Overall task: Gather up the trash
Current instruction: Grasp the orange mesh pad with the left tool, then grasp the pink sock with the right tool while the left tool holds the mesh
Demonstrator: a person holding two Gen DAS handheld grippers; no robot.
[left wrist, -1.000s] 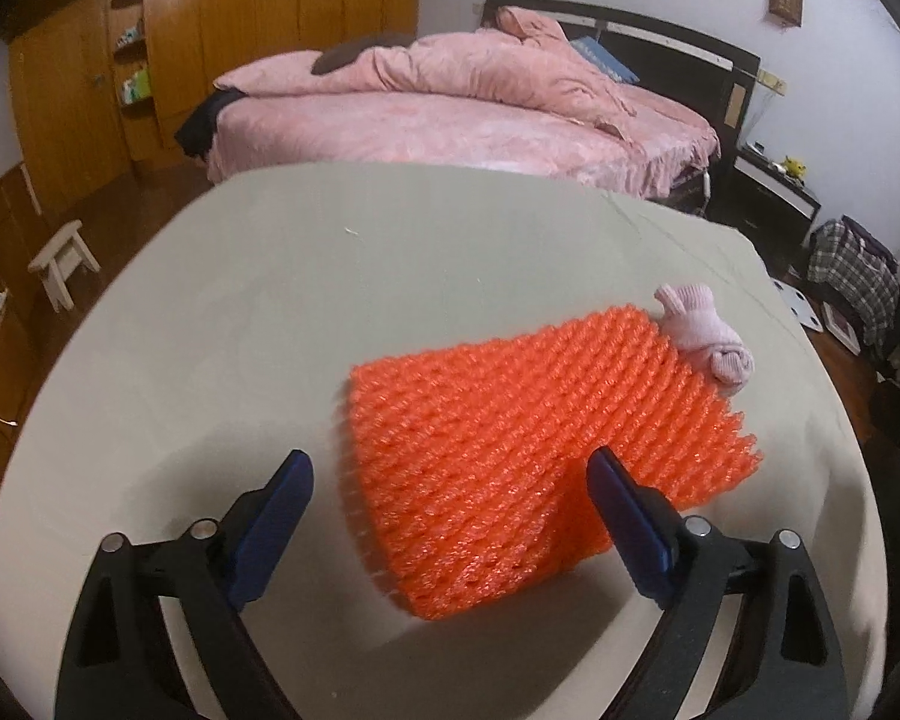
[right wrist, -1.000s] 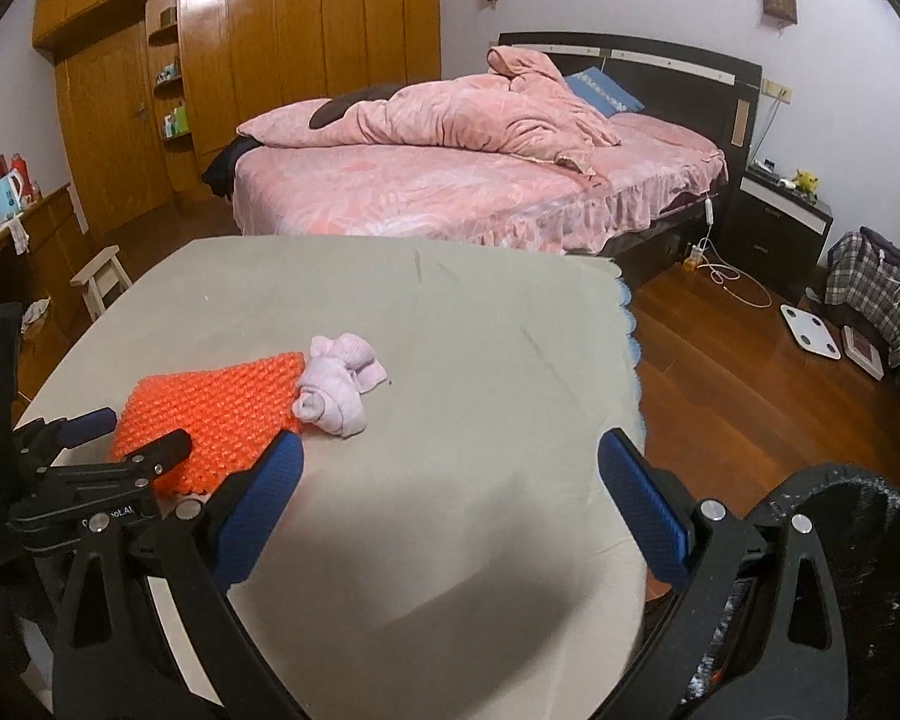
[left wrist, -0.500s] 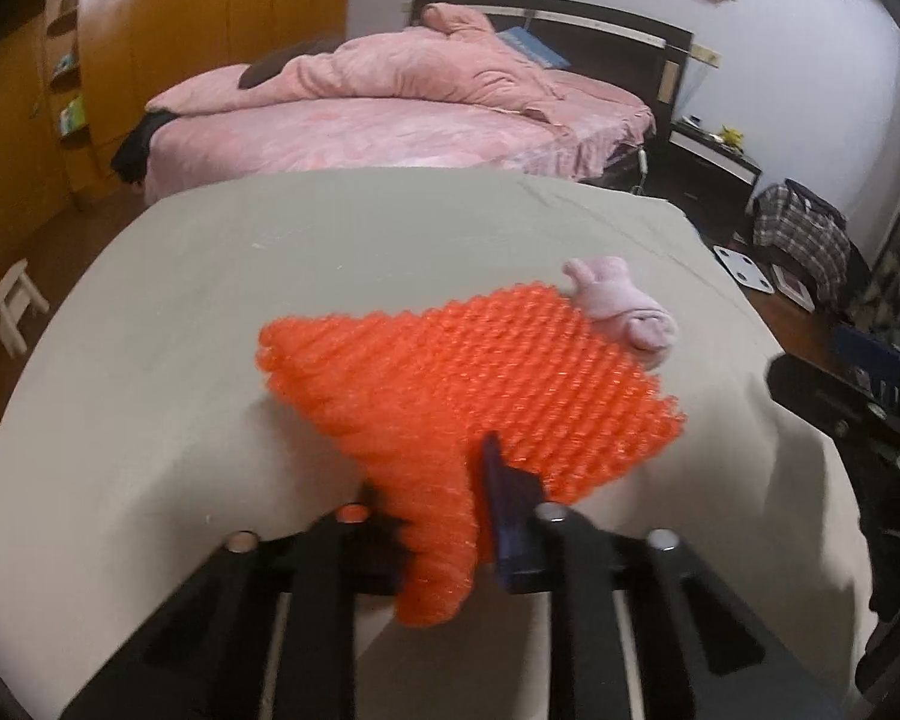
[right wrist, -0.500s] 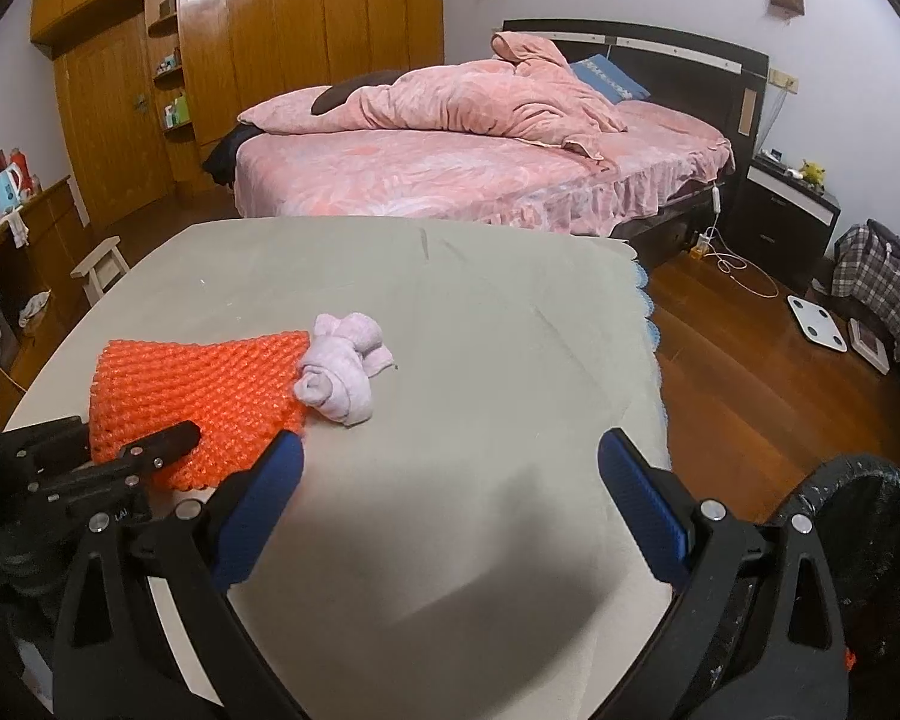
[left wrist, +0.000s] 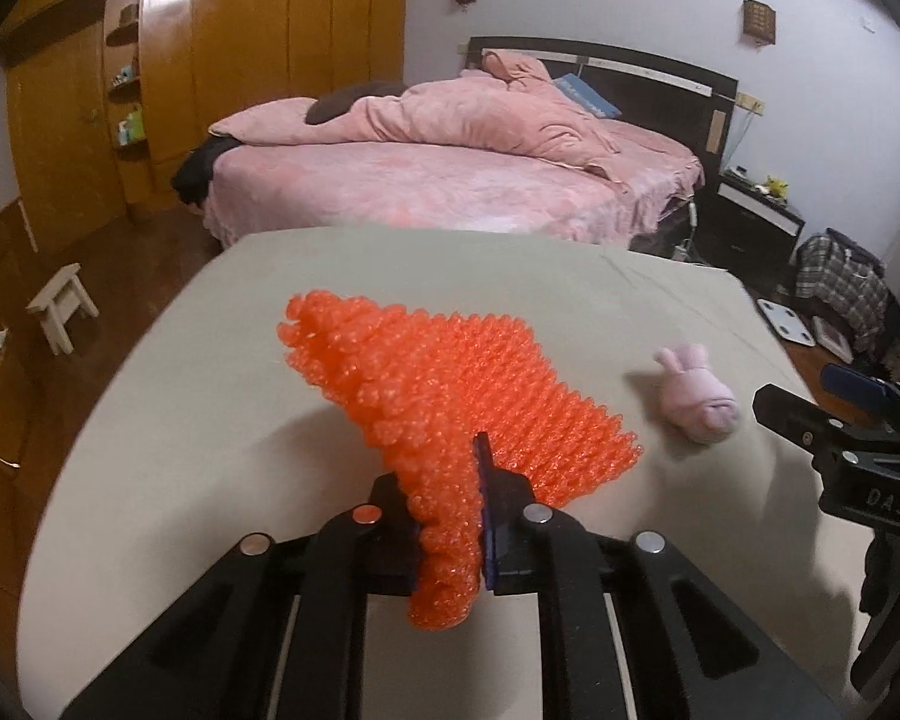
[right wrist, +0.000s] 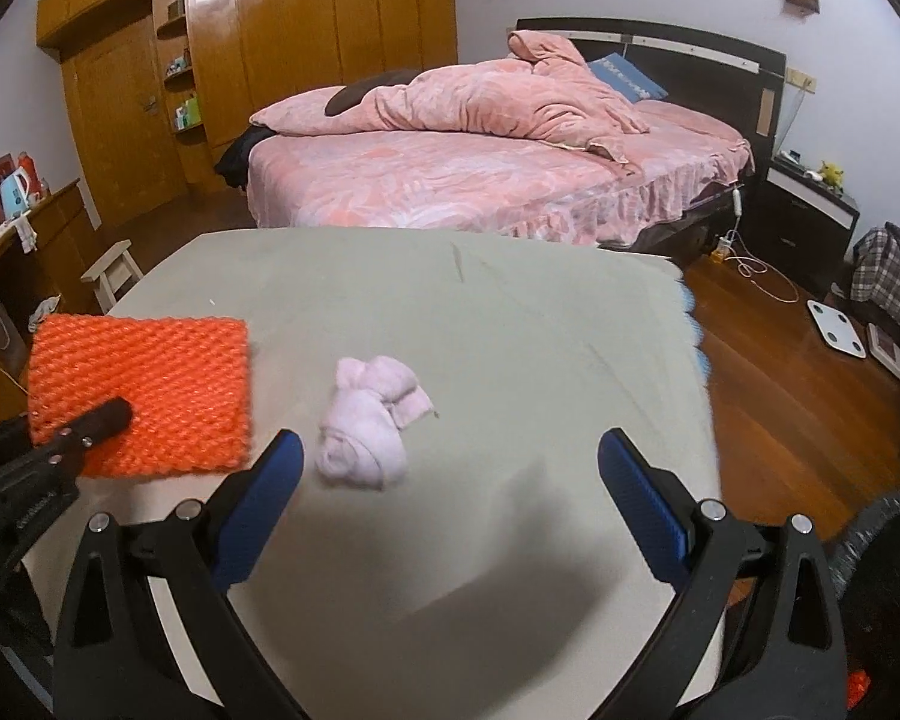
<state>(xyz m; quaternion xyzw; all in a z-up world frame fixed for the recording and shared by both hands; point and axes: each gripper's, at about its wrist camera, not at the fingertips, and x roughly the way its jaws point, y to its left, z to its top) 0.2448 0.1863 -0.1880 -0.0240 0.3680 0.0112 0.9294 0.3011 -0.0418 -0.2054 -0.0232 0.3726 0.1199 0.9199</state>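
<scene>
The orange foam net sheet (left wrist: 450, 414) is pinched at its near edge by the left gripper (left wrist: 450, 516), whose jaws have just been closing on it, and is held above the beige tablecloth (left wrist: 222, 408). At its 3 o'clock, a pink rolled sock (right wrist: 369, 420) lies just beyond the right gripper (right wrist: 450, 504), which is spread wide and empty.

Def a home bedroom: big bed (right wrist: 498, 180) with a rumpled pink duvet (right wrist: 498, 96) at the far side, wooden wardrobe wall (right wrist: 306, 36) far left, nightstand (right wrist: 810, 204) far right, bathroom scale (right wrist: 837, 330) on the wood floor (right wrist: 780, 408).
</scene>
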